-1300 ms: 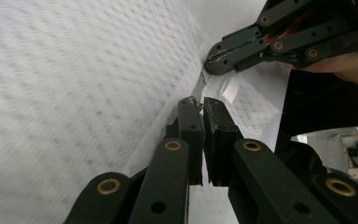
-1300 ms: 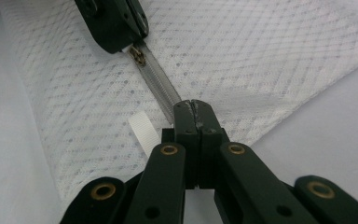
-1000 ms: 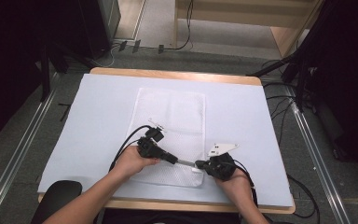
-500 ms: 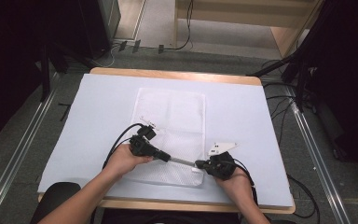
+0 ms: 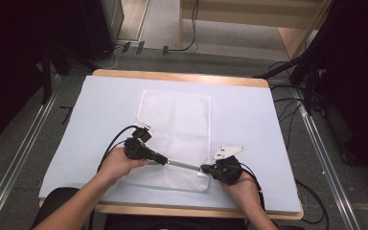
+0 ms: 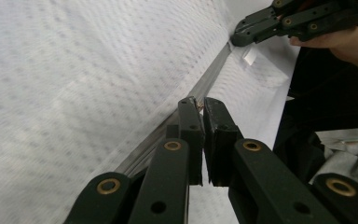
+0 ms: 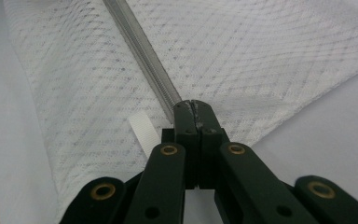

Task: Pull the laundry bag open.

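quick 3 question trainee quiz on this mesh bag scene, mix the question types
1. True or false: the right gripper is shut on the end of the zipper.
2. The mesh bag lies on: A) a blue mat, B) bare wood, C) a tray.
3. Fill in: the left gripper grips the zipper ____.

Key
1. True: its jaws pinch the zipper's end at the bag's corner.
2. A.
3. Pull: a small metal tab shows between its jaws, as far as the left gripper view tells.
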Available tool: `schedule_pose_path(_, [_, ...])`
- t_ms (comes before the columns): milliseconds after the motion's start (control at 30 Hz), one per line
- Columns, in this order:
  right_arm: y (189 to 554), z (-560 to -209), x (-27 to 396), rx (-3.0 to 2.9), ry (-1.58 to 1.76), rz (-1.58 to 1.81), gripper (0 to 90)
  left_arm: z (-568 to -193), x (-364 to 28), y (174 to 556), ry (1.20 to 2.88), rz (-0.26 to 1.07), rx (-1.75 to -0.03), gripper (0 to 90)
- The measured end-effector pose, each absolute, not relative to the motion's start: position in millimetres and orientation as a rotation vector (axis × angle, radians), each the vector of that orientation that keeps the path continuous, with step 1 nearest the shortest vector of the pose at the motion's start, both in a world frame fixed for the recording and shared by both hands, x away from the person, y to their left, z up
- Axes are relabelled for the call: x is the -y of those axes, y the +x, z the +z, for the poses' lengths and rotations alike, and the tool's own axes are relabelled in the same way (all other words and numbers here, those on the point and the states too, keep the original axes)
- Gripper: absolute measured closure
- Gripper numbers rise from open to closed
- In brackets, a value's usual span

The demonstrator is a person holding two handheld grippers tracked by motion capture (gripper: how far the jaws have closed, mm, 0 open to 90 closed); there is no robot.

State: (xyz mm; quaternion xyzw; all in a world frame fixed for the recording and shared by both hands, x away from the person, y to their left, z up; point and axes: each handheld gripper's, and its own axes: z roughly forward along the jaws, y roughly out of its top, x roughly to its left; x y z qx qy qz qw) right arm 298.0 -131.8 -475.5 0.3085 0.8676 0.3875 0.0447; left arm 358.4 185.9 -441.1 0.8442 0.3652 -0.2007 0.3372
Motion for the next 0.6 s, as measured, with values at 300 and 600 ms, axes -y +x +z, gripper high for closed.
schedule_pose_path(300, [298,-475,131,-2.655,0.928,1.185,90.0,-437,-207,356,2.198,-0.506,-0.981,88.2])
schedule_pose_path(600, [299,-475,131,-2.663,0.938,1.174,90.0,-434,-234,354,2.16,-0.483,-1.032,88.2])
